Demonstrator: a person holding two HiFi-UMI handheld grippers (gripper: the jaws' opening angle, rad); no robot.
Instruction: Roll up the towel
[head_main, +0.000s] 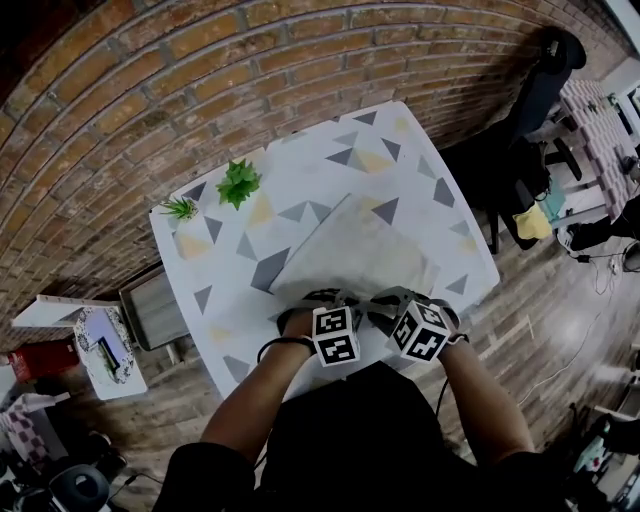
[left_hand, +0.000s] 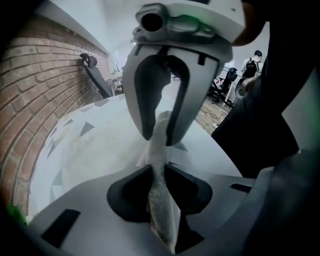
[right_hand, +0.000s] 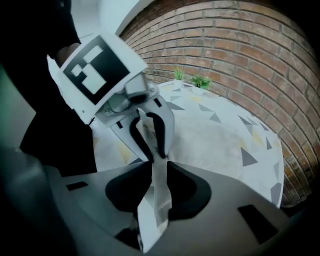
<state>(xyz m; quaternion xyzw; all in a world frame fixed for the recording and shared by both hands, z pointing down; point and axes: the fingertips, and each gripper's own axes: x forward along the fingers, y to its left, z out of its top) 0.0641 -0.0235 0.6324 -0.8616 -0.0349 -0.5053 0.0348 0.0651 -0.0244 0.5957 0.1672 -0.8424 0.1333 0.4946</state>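
Both your grippers are on the towel (head_main: 360, 250), at its near edge, close together.

- Left gripper (head_main: 325, 298): jaws narrow and clamped on a pinched-up fold of towel. In the left gripper view (left_hand: 160, 174) the cloth (left_hand: 162, 210) runs straight through between the dark pads, which press on it from both sides.
- Right gripper (head_main: 388, 298): same story. In the right gripper view (right_hand: 157, 172) the jaws are narrow and closed on a strip of towel (right_hand: 155, 205) that hangs down through the gap.
- Each gripper view shows the other gripper just ahead, biting the same raised edge. The two grips are near each other, not touching.
- Both grippers point steeply down at the table (head_main: 300, 170), marker cubes facing you.

The towel is pale and lies spread on the near-right part of the triangle-patterned tabletop. Its far edge is flat on the surface. Only the near edge at your jaws is lifted off.

Around it:
- Two small potted plants (head_main: 239, 183) sit at the table's far-left corner, well apart from the towel.
- A brick wall (head_main: 200, 80) stands behind the table.
- An office chair (head_main: 545, 75) is at the far right.
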